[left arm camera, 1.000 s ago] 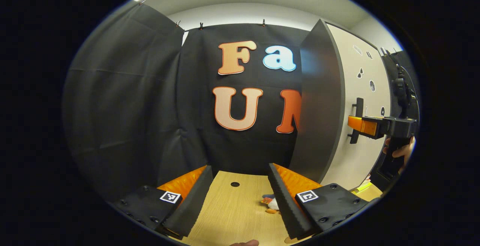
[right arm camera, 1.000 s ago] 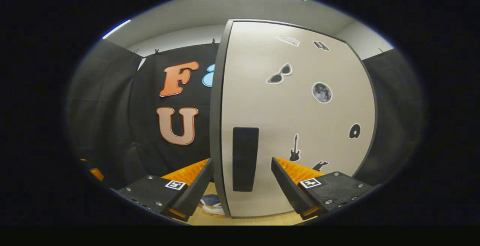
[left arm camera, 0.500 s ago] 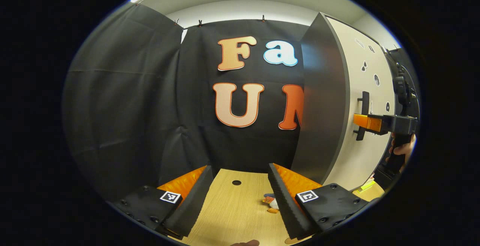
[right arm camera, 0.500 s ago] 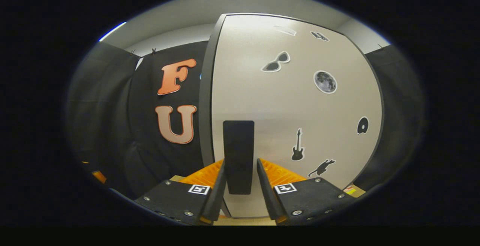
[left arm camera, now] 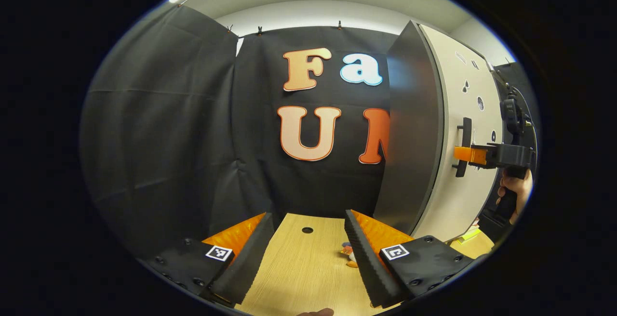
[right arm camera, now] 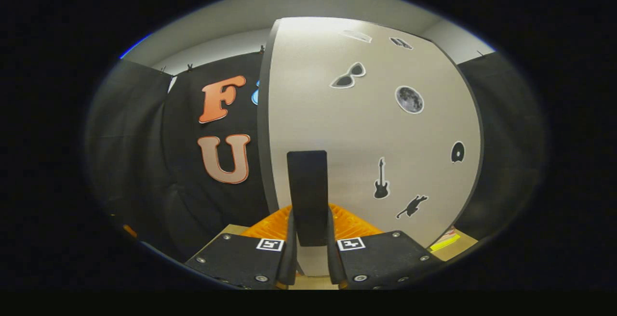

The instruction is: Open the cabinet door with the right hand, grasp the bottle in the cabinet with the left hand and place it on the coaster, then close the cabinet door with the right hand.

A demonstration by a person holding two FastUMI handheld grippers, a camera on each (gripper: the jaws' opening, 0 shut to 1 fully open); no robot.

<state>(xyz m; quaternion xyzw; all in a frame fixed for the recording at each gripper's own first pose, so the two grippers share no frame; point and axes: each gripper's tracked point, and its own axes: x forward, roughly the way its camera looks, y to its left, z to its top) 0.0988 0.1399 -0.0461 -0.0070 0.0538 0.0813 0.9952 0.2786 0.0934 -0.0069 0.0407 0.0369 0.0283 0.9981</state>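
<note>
Pale, flat-fronted cabinet door (right arm camera: 376,128) with small dark stickers, door front facing the right gripper's camera, dark left edge ahead of the fingers; looks shut or barely cracked, cannot tell which. Black upright bar handle (right arm camera: 307,195) fixed near that edge, standing directly between the right gripper (right arm camera: 308,253) fingers, which press narrowly against its two sides low down: clamped on the handle. From the left gripper view, same right gripper (left arm camera: 466,154) seen far off to the right, fingers level on the handle (left arm camera: 462,146), a hand (left arm camera: 515,191) wrapped around the grip below.

Bottle presumably behind the door, hidden. Coaster not made out for certain.

Left gripper (left arm camera: 308,258) spread wide, holding nothing, hovering low over the light wooden tabletop (left arm camera: 303,268), which has a small dark round hole (left arm camera: 307,230) just ahead between the fingers. Small blue, white and orange toy-like object (left arm camera: 348,252) lying on the wood, just inside the right-hand finger; too small to identify.

Step in hand: pulling the door open. Risks from here:
- Grip sits low on the handle; a pull off the hinge arc could let the fingers slide down or off.
- Straight pull rather than a swing could drag or tip the whole cabinet.
- Door swinging out wide could meet the waiting left gripper or sweep the small object.
- Too fast an opening could shake the unseen bottle over.
</note>
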